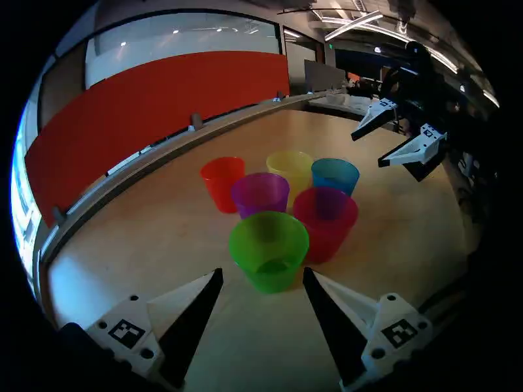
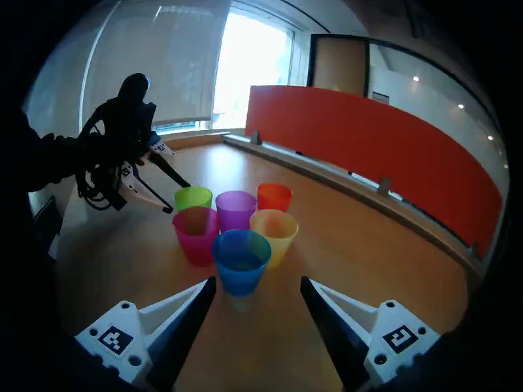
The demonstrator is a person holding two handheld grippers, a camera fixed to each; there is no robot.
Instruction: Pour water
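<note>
The cups stand in a tight cluster in the middle of the wooden bench. In the left gripper view the green cup is nearest to me, just ahead of my left hand-held gripper. Its fingers are spread wide to either side of the cup without touching it, and it holds nothing. A darker patch sits low inside the green cup, but I cannot tell whether it is water.

Just behind the green cup are the purple cup on the left and the pink cup on the right. Farther off, from left to right, stand the orange cup, the yellow cup and the blue cup.

My right hand-held gripper faces the cluster from the opposite side. In the right gripper view the blue cup is the near one, just ahead of the fingers, which are also spread wide and hold nothing.

A red panel runs along the far edge of the bench, and a bright window lies beyond its end.
</note>
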